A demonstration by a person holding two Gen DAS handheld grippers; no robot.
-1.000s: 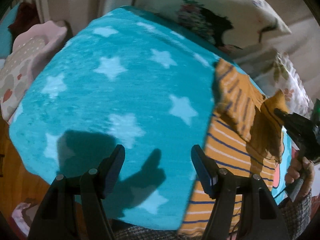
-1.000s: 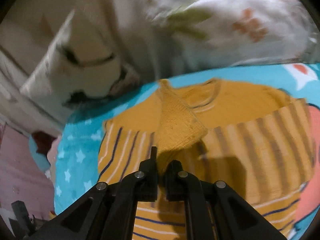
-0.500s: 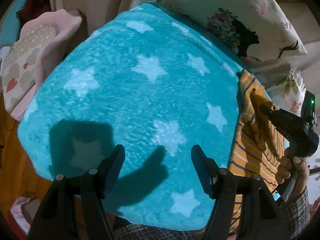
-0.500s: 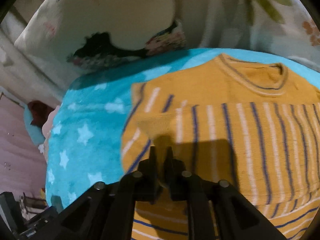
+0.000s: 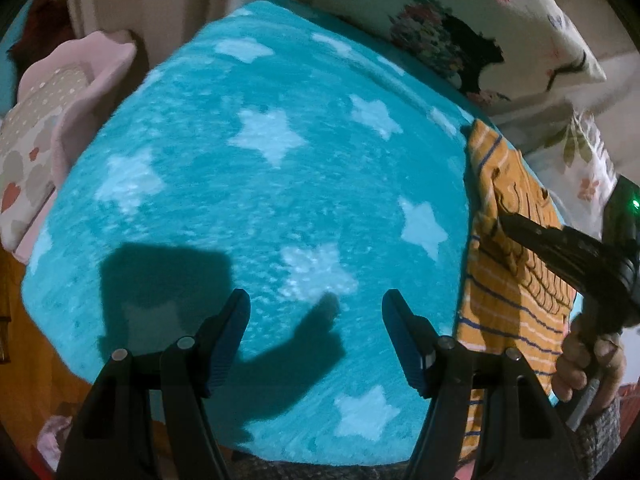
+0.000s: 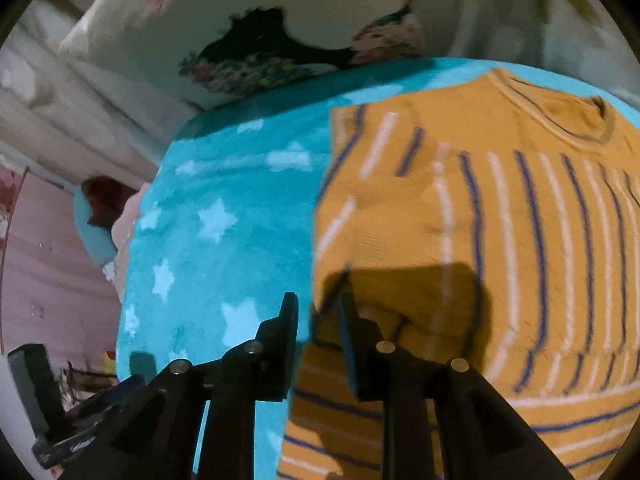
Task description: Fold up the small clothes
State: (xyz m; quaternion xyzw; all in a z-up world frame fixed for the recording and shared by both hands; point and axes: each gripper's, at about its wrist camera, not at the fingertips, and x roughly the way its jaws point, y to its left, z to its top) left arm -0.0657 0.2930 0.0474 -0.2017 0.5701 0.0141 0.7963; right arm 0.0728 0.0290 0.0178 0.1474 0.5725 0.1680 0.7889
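Left wrist view: my left gripper [image 5: 316, 320] hangs over the blanket [image 5: 248, 200] with its jaws spread wide and nothing between them. Both fingertips are clear of the fabric below, and their shadow falls on the pile just ahead of them.

Right wrist view: my right gripper [image 6: 316, 312] is parted by a narrow gap, released, with no cloth pinched between the pads. Its right finger sits over the left edge of the sweater [image 6: 480, 240]; its left finger sits over bare blanket [image 6: 208, 240]. Whether the tips touch the knit I cannot tell. From the left wrist camera, my right hand [image 5: 588, 364] is wrapped round the tool's handle, off to the right of my left fingers.

The sweater [image 5: 508, 280] is a mustard knit with thin navy and white stripes and a ribbed round collar. It lies flat ahead and to the right of my right fingers, collar at the far end. A sleeve is folded inward across the body, its stripes crossing those beneath.

The blanket is turquoise fleece with pale stars, fluffy in texture.

Beyond my fingertips, a cream floral pillow [image 6: 280, 40] leans at the far edge of the blanket. To the far left of my left fingers stands a pink padded cushion [image 5: 52, 128] with heart prints.
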